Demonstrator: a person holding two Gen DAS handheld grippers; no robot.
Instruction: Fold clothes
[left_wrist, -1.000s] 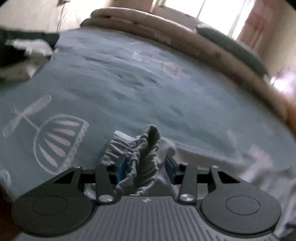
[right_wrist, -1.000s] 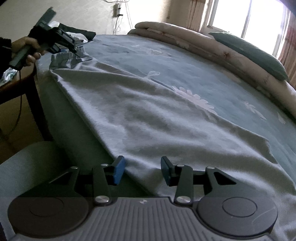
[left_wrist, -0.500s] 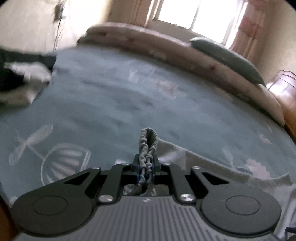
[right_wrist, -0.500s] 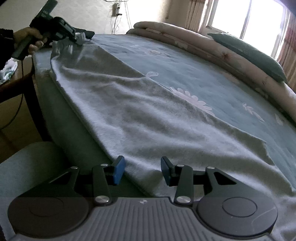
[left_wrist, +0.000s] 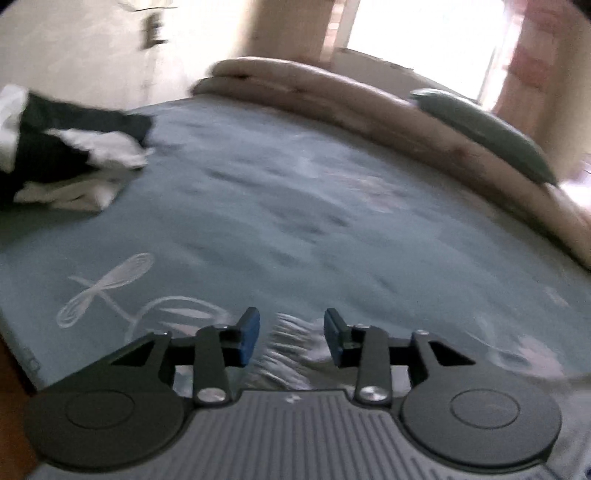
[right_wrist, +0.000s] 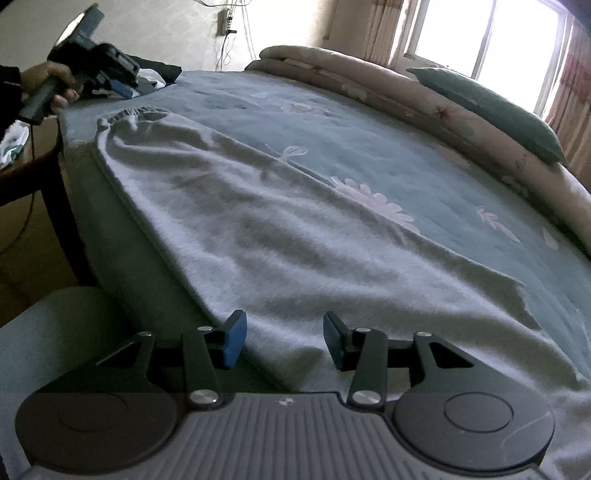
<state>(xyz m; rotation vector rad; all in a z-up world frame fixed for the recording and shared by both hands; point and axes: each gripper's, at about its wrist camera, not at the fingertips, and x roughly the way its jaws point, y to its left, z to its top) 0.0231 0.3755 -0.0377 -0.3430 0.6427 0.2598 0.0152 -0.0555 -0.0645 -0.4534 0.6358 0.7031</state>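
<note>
Trousers (right_wrist: 280, 236) lay flat along bed (right_wrist: 369, 147) edge, soft, limp, light; waistband upper left. Left claw (left_wrist: 291, 334) opening, nothing pinched; right claw (right_wrist: 282, 339) opening over hem. Best grips: waistband, hem.

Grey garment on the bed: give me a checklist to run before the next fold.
1. Grey garment lies stretched along the bed edge: ok.
2. Elastic waistband released and lying on the bed: ok.
3. Left gripper clear of the cloth: ok, jaws opening, pads not pressing the waistband below them.
4. Right gripper has a grip on the near end: not ok, jaws opening with the cloth loose between them.
5. Garment smooth: not ok, wrinkles run along its length.
6. Far side of the bed free for folding: cannot tell; a clothes pile sits near the left corner.
</note>
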